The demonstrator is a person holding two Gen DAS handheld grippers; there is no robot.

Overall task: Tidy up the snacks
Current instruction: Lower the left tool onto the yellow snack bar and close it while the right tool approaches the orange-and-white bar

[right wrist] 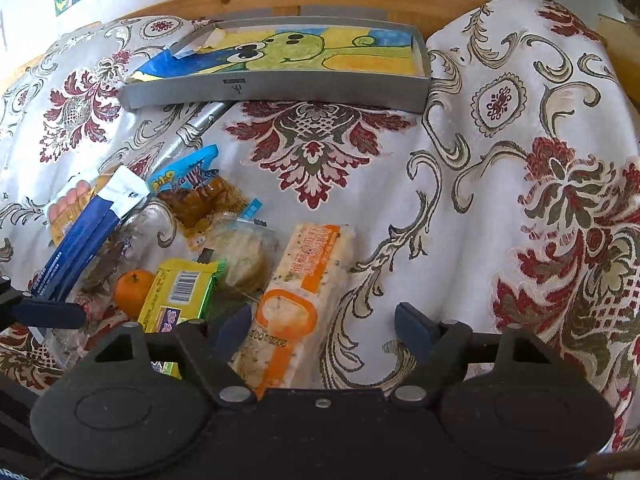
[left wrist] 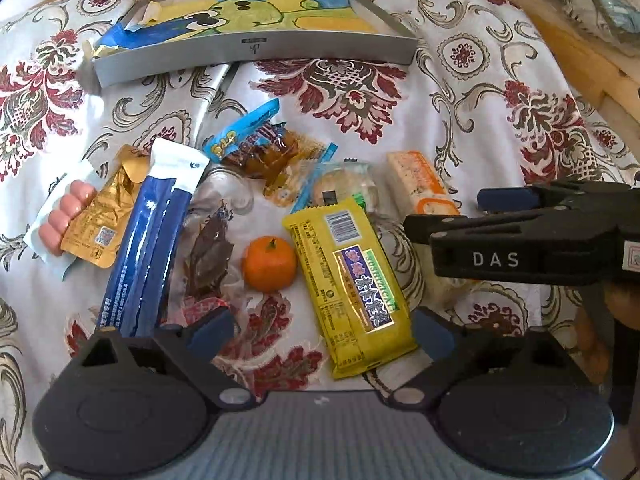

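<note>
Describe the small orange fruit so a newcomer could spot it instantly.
Start at the grey tray with the cartoon drawing at the far side of the floral tablecloth, then come down to the snack pile in front of it. The mandarin sits between the yellow wrapped bar and a clear packet of dark dried snack. It is the only round, unwrapped item there.

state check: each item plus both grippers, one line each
left gripper: open, empty
right gripper: open, empty, over the orange-white pack
grey tray: holds a drawing, no snacks
yellow pack: sealed, flat on cloth
mandarin: unpeeled, loose
blue pack: sealed, lying on other packs
orange-white pack: sealed, flat
</note>
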